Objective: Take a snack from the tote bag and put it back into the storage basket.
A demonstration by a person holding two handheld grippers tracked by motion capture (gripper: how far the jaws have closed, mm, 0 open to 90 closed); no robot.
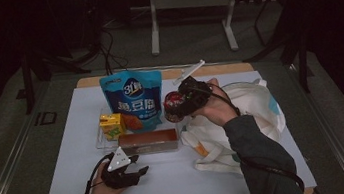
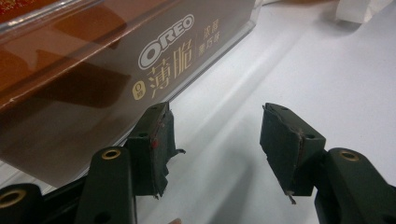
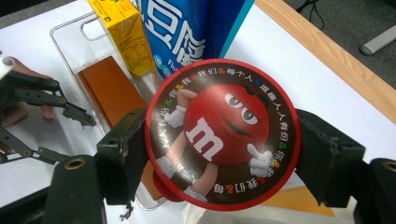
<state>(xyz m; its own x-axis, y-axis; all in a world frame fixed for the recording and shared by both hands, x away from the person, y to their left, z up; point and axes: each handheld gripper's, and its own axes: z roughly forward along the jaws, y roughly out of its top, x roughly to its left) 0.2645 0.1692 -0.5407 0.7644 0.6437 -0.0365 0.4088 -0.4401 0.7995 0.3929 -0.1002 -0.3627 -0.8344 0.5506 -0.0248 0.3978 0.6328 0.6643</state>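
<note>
1. Right gripper (image 3: 222, 154) is clamped on a round M&M's tub (image 3: 222, 135), one black jaw pressed to each side of its red-rimmed lid; the high view shows the same gripper (image 1: 177, 104) holding the tub (image 1: 173, 102) above the table.
2. That tub hangs in the air just right of the clear tray (image 1: 99, 139) and close beside the white tote bag (image 1: 257, 111), with its printed lid facing the right gripper's camera.
3. Below and behind the tub, the tray (image 3: 65, 32) holds a yellow juice carton (image 3: 123, 37) standing upright, a blue snack pouch (image 3: 191, 28) standing next to it, and a brown Oreo box (image 3: 109, 93) lying flat along the tray's near side.
4. In the high view the carton (image 1: 112, 126) stands at the tray's left, the pouch (image 1: 133, 99) rises behind it, and the Oreo box (image 1: 148, 141) lies along the front.
5. Left gripper (image 2: 215, 140) rests low on the white table top (image 2: 327, 70) with its jaws apart and nothing between them; the left jaw sits just beside the Oreo box (image 2: 116, 70) behind the tray's clear wall.
6. Seen from above, the left gripper (image 1: 136, 164) lies near the table's front edge, just in front of the tray, well apart from the right one.
7. The tote bag lies crumpled at the right of the table (image 1: 71, 191).
</note>
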